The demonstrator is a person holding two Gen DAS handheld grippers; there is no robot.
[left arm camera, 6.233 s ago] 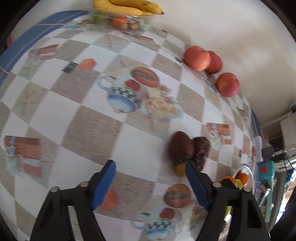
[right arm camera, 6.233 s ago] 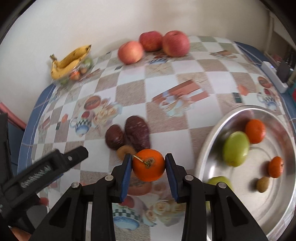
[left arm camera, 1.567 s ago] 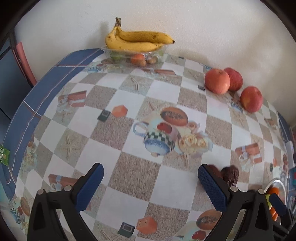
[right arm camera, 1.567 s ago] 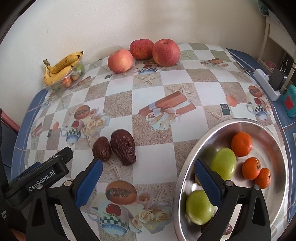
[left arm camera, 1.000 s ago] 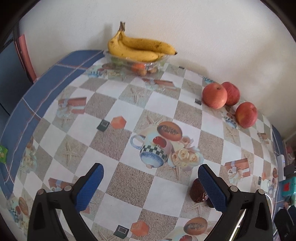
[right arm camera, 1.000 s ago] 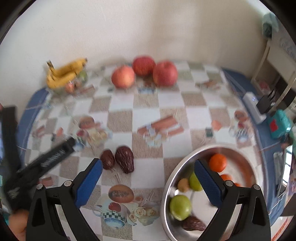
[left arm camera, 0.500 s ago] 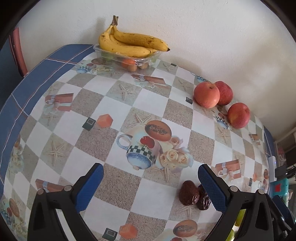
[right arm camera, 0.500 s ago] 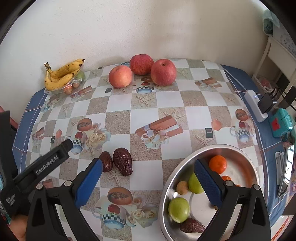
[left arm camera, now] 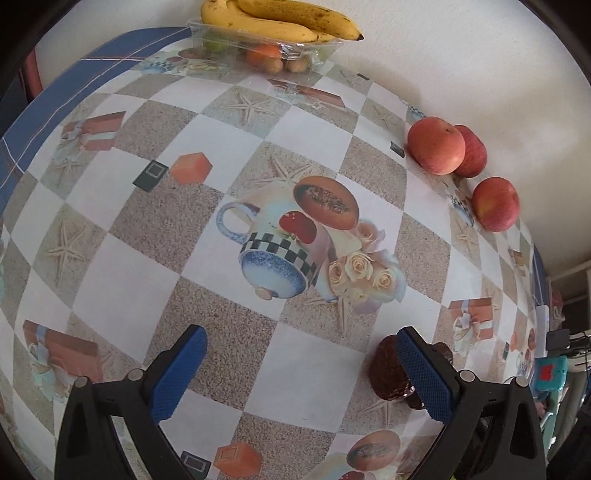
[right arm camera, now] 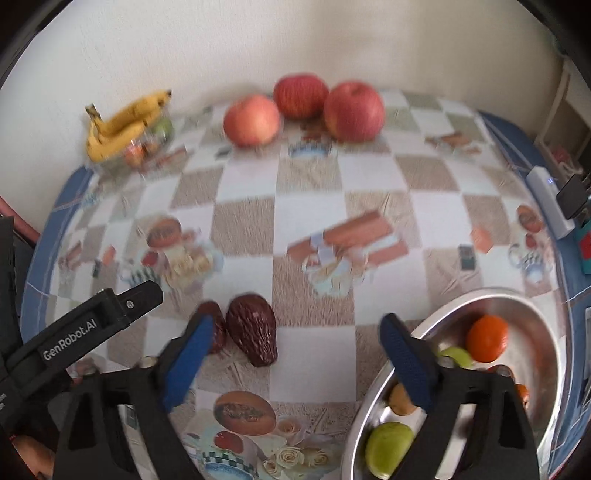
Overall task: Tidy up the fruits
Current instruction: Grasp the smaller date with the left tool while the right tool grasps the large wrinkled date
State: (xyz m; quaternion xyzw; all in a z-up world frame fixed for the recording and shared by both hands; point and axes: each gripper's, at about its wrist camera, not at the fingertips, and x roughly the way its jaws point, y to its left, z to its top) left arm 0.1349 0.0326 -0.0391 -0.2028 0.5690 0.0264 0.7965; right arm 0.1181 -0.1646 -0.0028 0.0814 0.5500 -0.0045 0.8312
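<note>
Two dark brown avocados (right arm camera: 252, 339) lie side by side on the patterned tablecloth; in the left wrist view (left arm camera: 388, 372) they sit partly behind the right finger. My left gripper (left arm camera: 301, 365) is open and empty, low over the cloth, just left of the avocados. My right gripper (right arm camera: 295, 354) is open and empty; its left finger overlaps the smaller avocado (right arm camera: 218, 325). A steel bowl (right arm camera: 532, 306) at lower right holds an orange (right arm camera: 487, 338), green fruits (right arm camera: 388, 443) and other small fruits. Three red apples (right arm camera: 303, 107) sit by the far wall.
A clear tray (left arm camera: 266, 48) with bananas (left arm camera: 280, 18) on top stands at the far left corner against the wall. A white power strip (right arm camera: 550, 206) and small items lie at the right table edge. My left gripper's body (right arm camera: 81, 325) shows at lower left.
Both grippers have dropped lower and closer to the table and the avocados. The left gripper's right finger now overlaps the avocados. Both remain open and empty.
</note>
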